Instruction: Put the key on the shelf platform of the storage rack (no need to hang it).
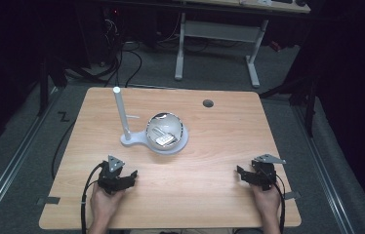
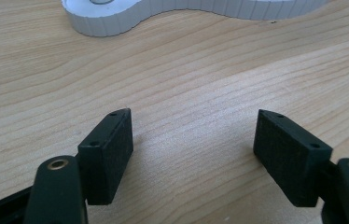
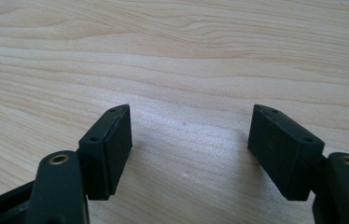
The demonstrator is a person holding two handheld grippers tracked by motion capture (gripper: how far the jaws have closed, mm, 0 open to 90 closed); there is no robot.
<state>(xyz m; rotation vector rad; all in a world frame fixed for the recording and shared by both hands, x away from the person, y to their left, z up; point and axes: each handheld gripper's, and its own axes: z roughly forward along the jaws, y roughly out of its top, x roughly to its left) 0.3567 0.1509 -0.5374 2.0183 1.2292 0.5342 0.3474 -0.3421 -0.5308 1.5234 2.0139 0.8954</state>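
White stand (image 1: 163, 144) with upright post, mid-table; shiny round bowl (image 1: 165, 129) resting on it.

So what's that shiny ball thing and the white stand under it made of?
The ball looks like clear glass or plastic: it is see-through, with bright glints and something pale inside. The white stand looks like matte plastic; in the left gripper view its edge shows fine ribs, perhaps printed. The table looks like light wood, with grain lines.
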